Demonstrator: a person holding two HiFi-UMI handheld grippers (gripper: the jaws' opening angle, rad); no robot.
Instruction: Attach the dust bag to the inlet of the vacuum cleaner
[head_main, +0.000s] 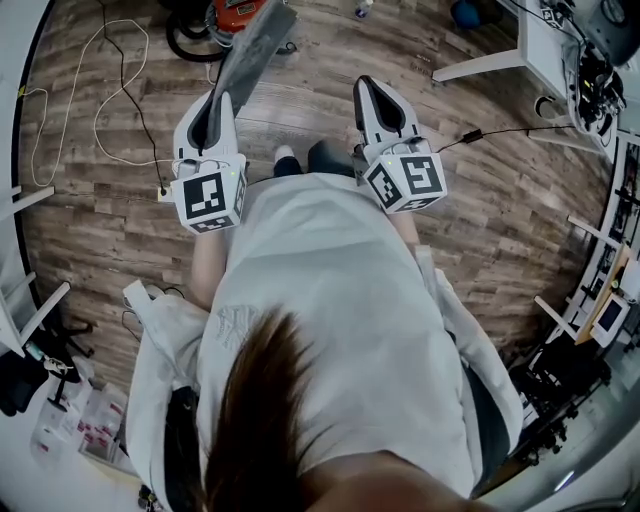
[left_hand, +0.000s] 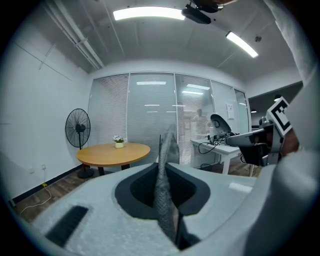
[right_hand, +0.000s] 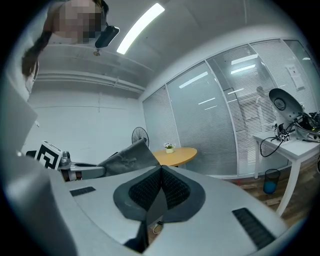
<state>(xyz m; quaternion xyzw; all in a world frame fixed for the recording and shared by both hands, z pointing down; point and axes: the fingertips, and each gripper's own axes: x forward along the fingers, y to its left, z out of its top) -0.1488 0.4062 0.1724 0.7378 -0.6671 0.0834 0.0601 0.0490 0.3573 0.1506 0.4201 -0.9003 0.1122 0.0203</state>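
Wood floor (head_main: 100, 220) | dust bag (head_main: 250, 55): long axis slants up-right toward frame top | left gripper (head_main: 218, 105): pinching its lower end | right gripper (head_main: 368, 85): jaws pressed together, empty

The dust bag (head_main: 250, 55) is grey, the floor (head_main: 480, 220) brown wood-grain.

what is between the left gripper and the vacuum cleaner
Only the grey dust bag. It is clamped in the left gripper and reaches up toward the orange vacuum cleaner. The head view shows this.
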